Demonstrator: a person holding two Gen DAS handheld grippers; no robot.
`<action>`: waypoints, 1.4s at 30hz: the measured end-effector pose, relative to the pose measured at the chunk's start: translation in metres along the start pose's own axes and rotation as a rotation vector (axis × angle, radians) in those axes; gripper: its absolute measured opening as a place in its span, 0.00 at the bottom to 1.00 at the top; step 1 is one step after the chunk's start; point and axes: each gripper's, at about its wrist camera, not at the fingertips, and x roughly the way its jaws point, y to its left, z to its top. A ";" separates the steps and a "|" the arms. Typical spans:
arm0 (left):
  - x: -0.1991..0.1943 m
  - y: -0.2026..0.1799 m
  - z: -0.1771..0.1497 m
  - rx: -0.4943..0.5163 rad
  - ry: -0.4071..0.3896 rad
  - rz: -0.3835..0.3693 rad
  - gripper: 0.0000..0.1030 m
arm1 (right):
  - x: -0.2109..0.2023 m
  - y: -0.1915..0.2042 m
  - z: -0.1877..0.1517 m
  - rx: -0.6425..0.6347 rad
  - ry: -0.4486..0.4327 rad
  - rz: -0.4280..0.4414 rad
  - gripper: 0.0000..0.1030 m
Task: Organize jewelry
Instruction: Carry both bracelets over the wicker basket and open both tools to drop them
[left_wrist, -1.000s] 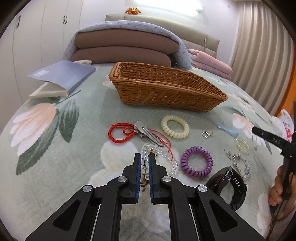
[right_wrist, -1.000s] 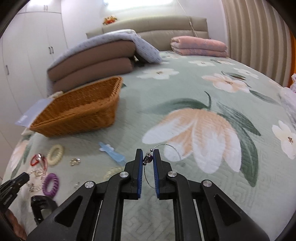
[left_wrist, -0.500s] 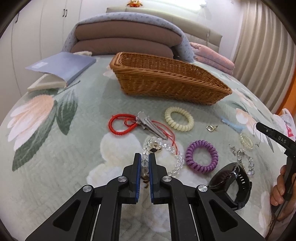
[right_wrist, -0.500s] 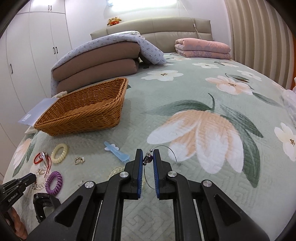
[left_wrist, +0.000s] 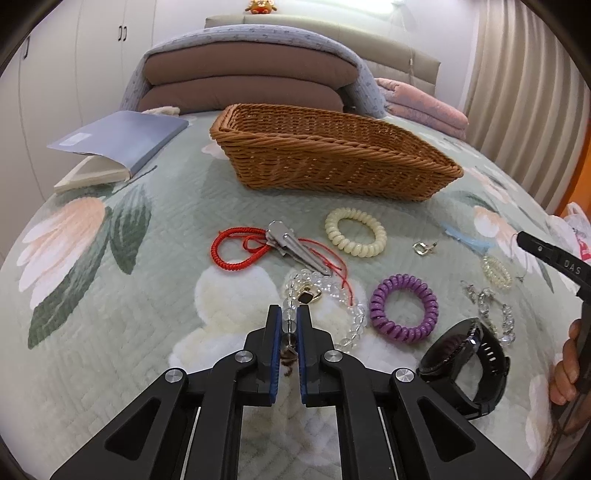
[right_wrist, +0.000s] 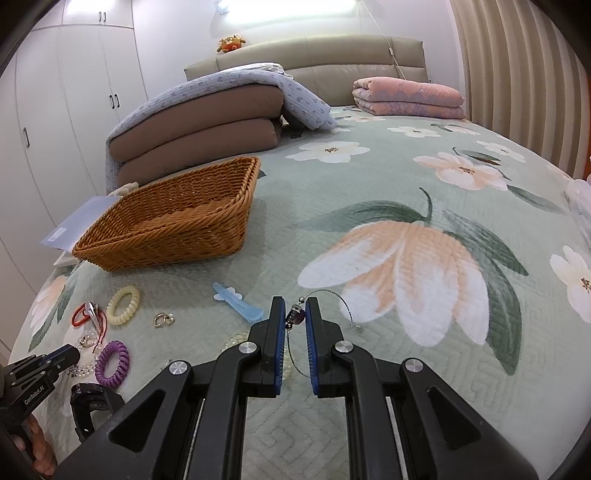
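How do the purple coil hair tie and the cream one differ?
Colour: the purple coil tie is violet; the cream coil tie is pale ivory.
Position: the cream one lies nearer the wicker basket; the purple one lies nearer the camera, beside the black watch.
Neighbours: the purple one lies next to the clear bead bracelet; the cream one lies apart from it.
Shared: both are spiral rings lying flat on the bedspread, ungripped.

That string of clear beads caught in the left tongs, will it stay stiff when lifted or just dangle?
The clear bead bracelet will probably dangle: its strand already lies in loose curves on the quilt. The left tongs pinch only a few beads, so the rest should hang. Smooth round beads might slip.
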 end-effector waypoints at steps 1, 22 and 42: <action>-0.003 0.000 0.000 0.000 -0.014 -0.018 0.07 | -0.001 0.000 0.000 -0.001 -0.001 0.002 0.13; -0.073 0.001 0.040 0.033 -0.231 -0.271 0.07 | -0.034 0.026 0.017 -0.069 -0.085 0.170 0.13; -0.008 -0.005 0.191 0.013 -0.357 -0.344 0.07 | 0.054 0.108 0.134 -0.221 -0.130 0.233 0.13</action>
